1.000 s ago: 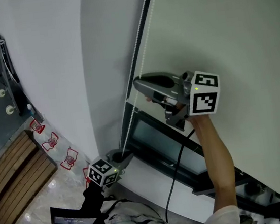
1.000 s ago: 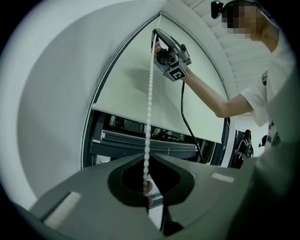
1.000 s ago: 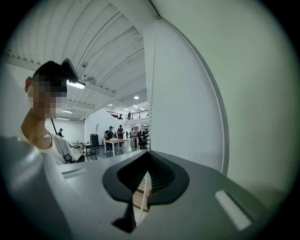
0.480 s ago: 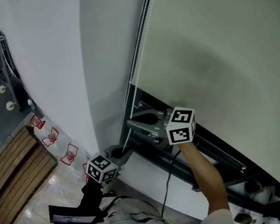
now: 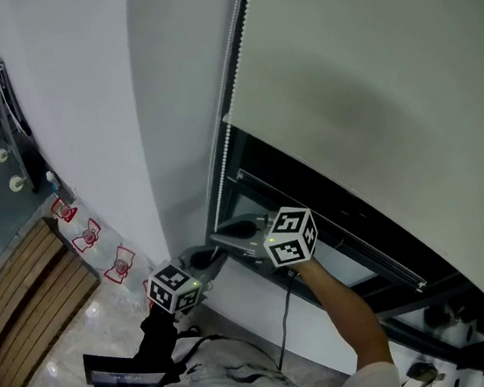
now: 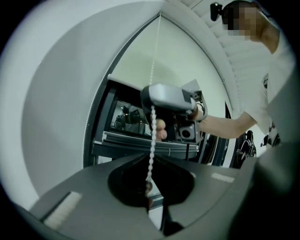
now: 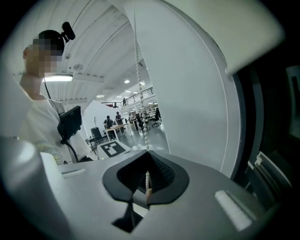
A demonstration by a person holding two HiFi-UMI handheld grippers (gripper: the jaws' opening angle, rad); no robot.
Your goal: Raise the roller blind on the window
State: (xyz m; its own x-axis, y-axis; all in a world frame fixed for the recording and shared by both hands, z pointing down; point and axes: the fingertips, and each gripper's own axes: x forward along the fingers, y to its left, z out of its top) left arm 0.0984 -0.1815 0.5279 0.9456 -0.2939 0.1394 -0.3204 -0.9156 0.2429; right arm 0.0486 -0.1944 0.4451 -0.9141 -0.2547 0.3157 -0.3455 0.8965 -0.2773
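Observation:
The pale roller blind (image 5: 369, 83) hangs over a dark window (image 5: 335, 229), its bottom edge slanting across the head view. A white bead chain (image 5: 234, 65) runs down the blind's left side. My right gripper (image 5: 226, 232) is low by the window frame, and in the right gripper view it (image 7: 147, 185) is shut on the bead chain (image 7: 139, 93). My left gripper (image 5: 204, 257) sits just below and left of it. In the left gripper view the chain (image 6: 151, 140) drops into its closed jaws (image 6: 149, 187). The right gripper (image 6: 168, 98) shows above, around the same chain.
A white wall (image 5: 82, 121) stands left of the window and a white sill (image 5: 266, 309) below it. A black cable (image 5: 286, 324) hangs from the right gripper. On the floor lie a wooden bench (image 5: 26, 296) and red-marked bags (image 5: 89, 244).
My right gripper has come down along the chain to just above the left one. The blind's bottom edge has risen, baring more of the dark window. The left gripper has stayed put.

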